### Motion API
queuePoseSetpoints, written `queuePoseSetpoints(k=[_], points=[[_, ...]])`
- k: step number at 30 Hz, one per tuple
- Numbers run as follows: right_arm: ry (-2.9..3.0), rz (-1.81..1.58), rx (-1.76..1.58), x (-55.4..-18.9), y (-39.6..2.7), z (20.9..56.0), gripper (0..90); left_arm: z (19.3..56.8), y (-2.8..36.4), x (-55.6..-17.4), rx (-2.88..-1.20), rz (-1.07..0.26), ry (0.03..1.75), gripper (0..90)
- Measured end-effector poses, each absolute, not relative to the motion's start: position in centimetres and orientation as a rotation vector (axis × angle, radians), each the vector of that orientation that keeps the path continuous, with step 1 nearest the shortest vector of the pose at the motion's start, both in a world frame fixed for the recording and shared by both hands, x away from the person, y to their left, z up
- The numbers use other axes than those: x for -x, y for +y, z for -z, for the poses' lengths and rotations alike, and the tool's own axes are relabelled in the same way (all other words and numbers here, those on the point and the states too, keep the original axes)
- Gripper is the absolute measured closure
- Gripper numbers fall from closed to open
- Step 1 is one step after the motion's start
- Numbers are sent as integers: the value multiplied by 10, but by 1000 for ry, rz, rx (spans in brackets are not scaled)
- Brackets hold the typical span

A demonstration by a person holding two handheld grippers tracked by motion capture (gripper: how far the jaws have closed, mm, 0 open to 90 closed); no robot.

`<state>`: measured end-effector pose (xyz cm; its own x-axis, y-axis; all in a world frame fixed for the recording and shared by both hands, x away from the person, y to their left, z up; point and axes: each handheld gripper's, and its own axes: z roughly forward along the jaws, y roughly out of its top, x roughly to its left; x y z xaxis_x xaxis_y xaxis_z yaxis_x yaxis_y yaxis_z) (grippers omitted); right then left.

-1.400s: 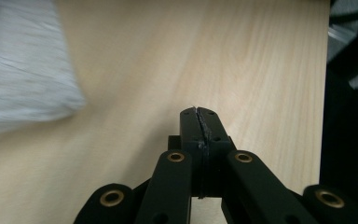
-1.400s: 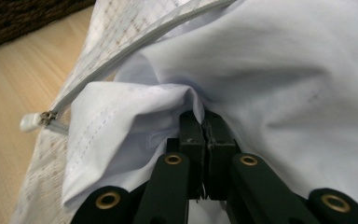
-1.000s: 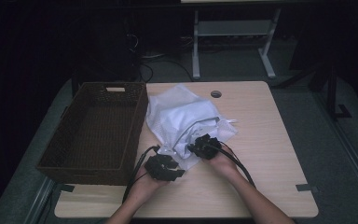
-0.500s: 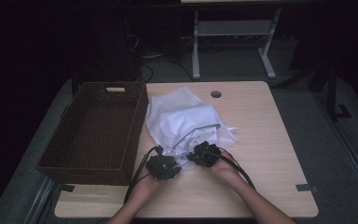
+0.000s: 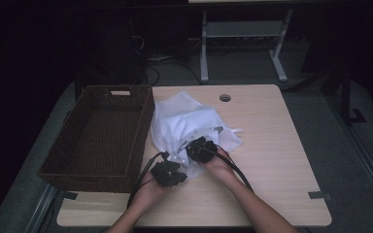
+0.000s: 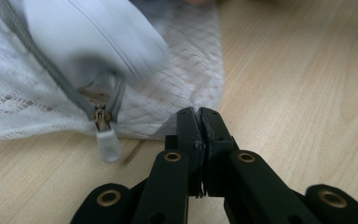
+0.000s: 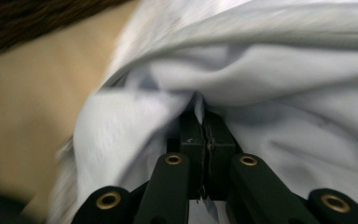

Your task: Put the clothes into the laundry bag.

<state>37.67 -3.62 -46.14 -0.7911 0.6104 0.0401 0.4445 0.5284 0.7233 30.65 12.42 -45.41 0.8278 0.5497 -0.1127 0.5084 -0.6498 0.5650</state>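
My left gripper [image 6: 199,112] has just clenched on the corner of the white mesh zip laundry bag [image 5: 172,138] lying mid-tabletop [image 5: 272,145]; right gripper [image 7: 200,114] grasps white cloth [image 7: 279,70] at its mouth. Risk: thin mesh slips, cloth snags on the grey zipper [image 6: 103,119]. Brown wicker basket [image 5: 143,126] beside it holds nothing.

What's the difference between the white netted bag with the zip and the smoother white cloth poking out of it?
The mesh laundry bag is see-through netting with a grey zipper; the white garment is plain, opaque and creased. The left hand-held gripper pinches the bag's corner flat on the table, while the right hand-held gripper pinches a bunched fold of garment. Both are white.
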Motion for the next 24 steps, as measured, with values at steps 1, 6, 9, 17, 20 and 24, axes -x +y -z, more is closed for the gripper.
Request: queuePoseSetpoints(k=[1,6,9,17,20,24], points=[[2530,-1117,-918,-382,-35,462,882,454,124,-307,-2407,-86,775,883],[2442,-1119,-993,-400,-24,467,882,454,125,-307,-2405,-67,774,883],[2394,-1113,-1011,-406,-16,470,881,454,126,-307,-2401,-64,776,882],[2497,-1197,-941,-389,-41,453,684,456,131,-309,-2375,-53,803,878],[2534,-1247,-886,-374,-60,440,602,455,131,-309,-2376,-57,804,877],[2523,-1273,-847,-361,-95,425,554,456,131,-309,-2363,-52,817,876]])
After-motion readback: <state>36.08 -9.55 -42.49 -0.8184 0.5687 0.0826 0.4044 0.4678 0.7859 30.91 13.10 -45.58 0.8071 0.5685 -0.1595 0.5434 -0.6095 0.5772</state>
